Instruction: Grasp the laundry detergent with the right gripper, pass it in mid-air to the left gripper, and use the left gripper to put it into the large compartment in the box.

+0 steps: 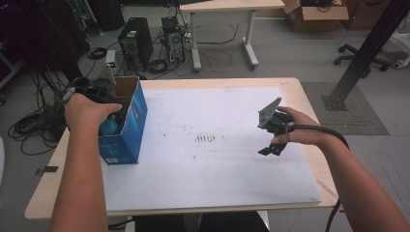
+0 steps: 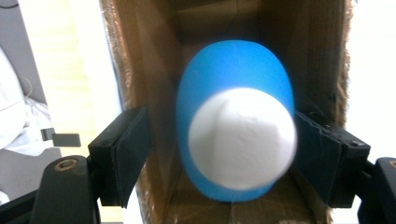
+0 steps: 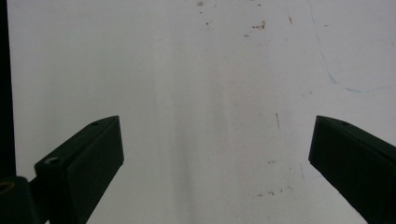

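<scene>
lying across most of the wooden table (image 1: 300, 92) is a white sheet (image 1: 208, 164), marked with small dark specks near its middle. a blue cardboard box (image 1: 129, 126) is standing open-topped on the left side of the sheet, its brown inside showing. the person's left hand (image 1: 84, 108) is reaching over the box's left rim, holding the left gripper (image 2: 219, 140) down inside it. in the left gripper view a blue and white egg-shaped object (image 2: 236, 140) is sitting between the jaws inside the box; the right pad is touching its side while the left pad is standing a little apart from it, so whether the grip is tight cannot be told. on the right, the right hand (image 1: 302, 128) is holding the right gripper (image 1: 270, 147) above the bare sheet, well apart from the box, its jaws standing wide apart with nothing between them.
</scene>
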A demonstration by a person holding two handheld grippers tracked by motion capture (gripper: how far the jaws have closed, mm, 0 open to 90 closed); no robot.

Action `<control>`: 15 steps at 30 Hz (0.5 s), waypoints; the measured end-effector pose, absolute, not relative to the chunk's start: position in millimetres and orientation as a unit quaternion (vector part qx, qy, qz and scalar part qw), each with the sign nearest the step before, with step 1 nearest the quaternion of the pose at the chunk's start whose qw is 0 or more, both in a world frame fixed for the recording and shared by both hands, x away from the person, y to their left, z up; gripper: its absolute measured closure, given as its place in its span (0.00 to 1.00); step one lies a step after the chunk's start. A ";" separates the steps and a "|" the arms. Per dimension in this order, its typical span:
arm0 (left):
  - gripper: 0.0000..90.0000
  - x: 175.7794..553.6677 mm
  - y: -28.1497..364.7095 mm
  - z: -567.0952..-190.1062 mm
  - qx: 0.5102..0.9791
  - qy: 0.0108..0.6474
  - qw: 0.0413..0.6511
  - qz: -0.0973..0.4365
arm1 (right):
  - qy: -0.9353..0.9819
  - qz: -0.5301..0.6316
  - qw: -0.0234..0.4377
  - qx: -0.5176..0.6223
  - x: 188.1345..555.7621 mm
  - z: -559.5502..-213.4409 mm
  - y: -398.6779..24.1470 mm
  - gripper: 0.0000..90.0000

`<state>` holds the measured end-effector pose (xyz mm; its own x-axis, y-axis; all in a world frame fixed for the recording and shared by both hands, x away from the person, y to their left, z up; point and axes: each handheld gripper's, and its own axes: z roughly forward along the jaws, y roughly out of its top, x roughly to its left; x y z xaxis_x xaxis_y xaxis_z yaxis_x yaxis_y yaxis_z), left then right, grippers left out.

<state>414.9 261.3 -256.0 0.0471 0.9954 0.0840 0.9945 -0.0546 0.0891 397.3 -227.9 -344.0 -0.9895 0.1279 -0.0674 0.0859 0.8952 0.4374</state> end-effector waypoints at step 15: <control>0.18 398.7 250.2 -220.3 0.745 0.662 0.019 0.085 | 0.972 0.223 0.053 0.048 393.9 -337.2 -222.4 0.03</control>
